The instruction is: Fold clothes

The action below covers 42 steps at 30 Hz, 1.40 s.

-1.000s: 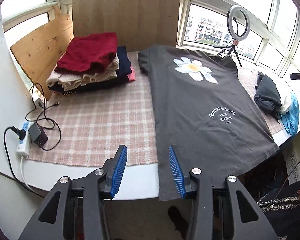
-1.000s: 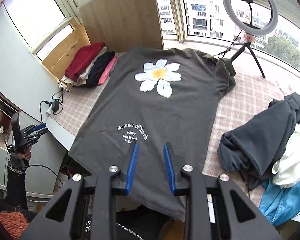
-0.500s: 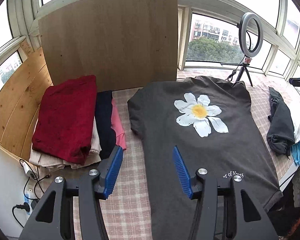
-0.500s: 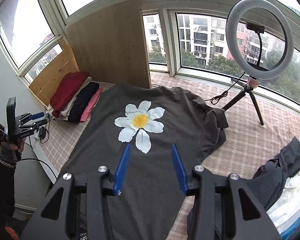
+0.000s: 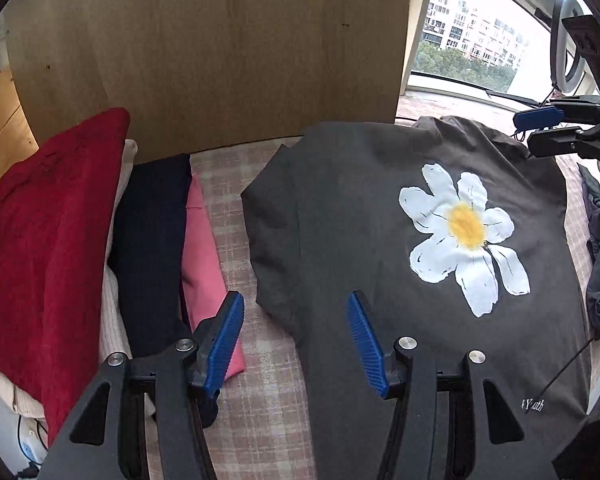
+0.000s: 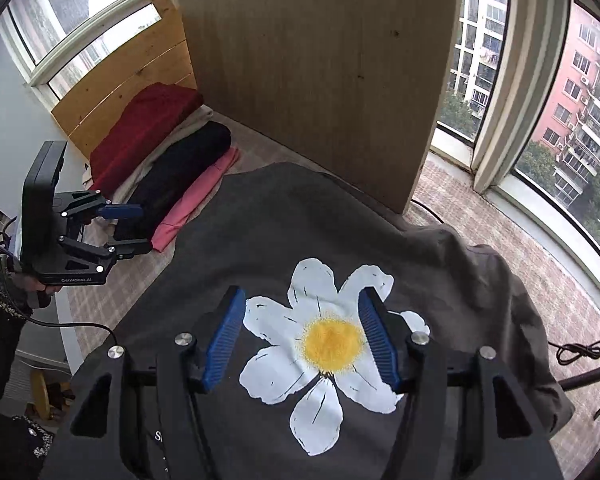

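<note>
Under and ahead of the left hand-held gripper (image 5: 296, 332) lies the dark grey daisy-print T-shirt (image 5: 380, 216), spread print-up on the pink checked cloth (image 5: 228, 184) that covers the table. Its near sleeve sits just beyond the gap between the blue pads. The left hand-held gripper is spread wide and holds nothing. The right hand-held gripper (image 6: 302, 332) hovers over the shirt's chest, its pads either side of the daisy's yellow centre, also wide and empty. To the left of the left hand-held gripper sits a stack of folded clothes (image 5: 80, 240): red on top, then cream, navy and pink.

The shirt is flat and unfolded, which fits a garment laid out ready for its fold.

Risks, as I judge them:
- The far sleeve (image 6: 496, 280), right of the right hand-held gripper, looks bunched and turned over on itself. Folding over it would trap a lump and leave the edge crooked.
- A pinch taken too deep could catch the checked cloth along with the shirt and drag it.
- A pinch that catches only the top layer of the shirt would let the layers separate when lifted.
- The left pad is close to the pink garment (image 5: 204, 264); a careless close or sweep could snag it and disturb the stack.
</note>
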Each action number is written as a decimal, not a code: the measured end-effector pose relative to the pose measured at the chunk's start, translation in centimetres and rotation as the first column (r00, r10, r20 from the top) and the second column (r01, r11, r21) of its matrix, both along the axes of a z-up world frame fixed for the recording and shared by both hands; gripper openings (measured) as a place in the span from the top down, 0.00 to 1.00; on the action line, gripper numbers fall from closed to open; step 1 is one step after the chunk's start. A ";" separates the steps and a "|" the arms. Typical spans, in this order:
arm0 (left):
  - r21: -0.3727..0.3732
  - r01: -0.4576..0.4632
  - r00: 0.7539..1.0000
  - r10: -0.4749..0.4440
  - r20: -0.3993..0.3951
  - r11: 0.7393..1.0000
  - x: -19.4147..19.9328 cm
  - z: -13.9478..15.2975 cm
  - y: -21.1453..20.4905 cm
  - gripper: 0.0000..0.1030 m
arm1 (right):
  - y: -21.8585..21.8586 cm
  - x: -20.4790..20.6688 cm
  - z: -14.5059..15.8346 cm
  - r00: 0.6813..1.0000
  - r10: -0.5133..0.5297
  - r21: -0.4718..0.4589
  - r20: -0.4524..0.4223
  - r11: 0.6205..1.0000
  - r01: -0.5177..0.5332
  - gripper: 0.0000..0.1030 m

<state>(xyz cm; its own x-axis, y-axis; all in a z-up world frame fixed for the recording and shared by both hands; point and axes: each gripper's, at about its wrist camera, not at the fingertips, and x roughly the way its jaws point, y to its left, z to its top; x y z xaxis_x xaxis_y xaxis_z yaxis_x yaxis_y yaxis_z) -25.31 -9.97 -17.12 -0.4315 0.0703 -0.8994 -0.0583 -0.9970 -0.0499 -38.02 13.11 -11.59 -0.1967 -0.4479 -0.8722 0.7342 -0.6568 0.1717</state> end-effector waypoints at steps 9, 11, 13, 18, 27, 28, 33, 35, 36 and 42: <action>-0.022 0.042 0.997 -0.041 0.064 0.999 -2.4 -5.5 0.5 0.49 | -13.9 -6.7 -6.4 0.969 0.241 0.108 -0.048 0.966 -0.235 0.44; -0.024 0.065 0.996 -0.063 0.059 0.998 -2.4 -5.7 0.7 0.49 | -14.7 -6.9 -7.9 0.964 0.264 0.138 -0.032 0.956 -0.258 0.44; -0.025 0.077 0.996 -0.076 0.053 0.997 -2.4 -5.8 0.8 0.50 | -14.5 -6.9 -9.2 0.958 0.287 0.164 0.001 0.945 -0.284 0.50; 0.115 0.106 0.992 -0.113 0.051 0.988 -1.8 -4.9 1.3 0.52 | -10.4 -5.7 -10.3 0.953 0.294 0.263 0.068 0.917 -0.301 0.91; 0.059 0.019 0.998 -0.022 0.054 0.998 -2.8 -5.4 0.6 0.42 | -6.9 -7.4 -5.9 0.986 0.162 0.178 0.030 0.970 -0.165 0.37; 0.034 0.019 0.998 -0.022 0.065 0.999 -3.3 -6.0 0.8 0.42 | -7.6 -7.5 -5.7 0.987 0.159 0.157 0.028 0.974 -0.161 0.37; 0.069 0.068 0.996 -0.071 0.048 0.995 -3.1 -7.2 2.0 0.60 | -11.6 -7.3 -7.7 0.980 0.179 0.153 0.089 0.970 -0.191 0.37; 0.067 0.102 0.994 -0.104 0.028 0.993 -2.6 -7.0 2.7 0.67 | -13.1 -7.2 -8.5 0.976 0.187 0.150 0.112 0.968 -0.203 0.37; 0.061 0.120 0.992 -0.121 0.017 0.991 -2.3 -6.9 3.1 0.69 | -13.9 -7.1 -8.9 0.974 0.191 0.149 0.124 0.967 -0.208 0.37; 0.101 0.112 0.994 -0.112 -0.002 0.989 -0.8 -5.8 2.9 0.69 | -18.6 -6.8 -11.4 0.957 0.214 0.140 0.196 0.960 -0.243 0.94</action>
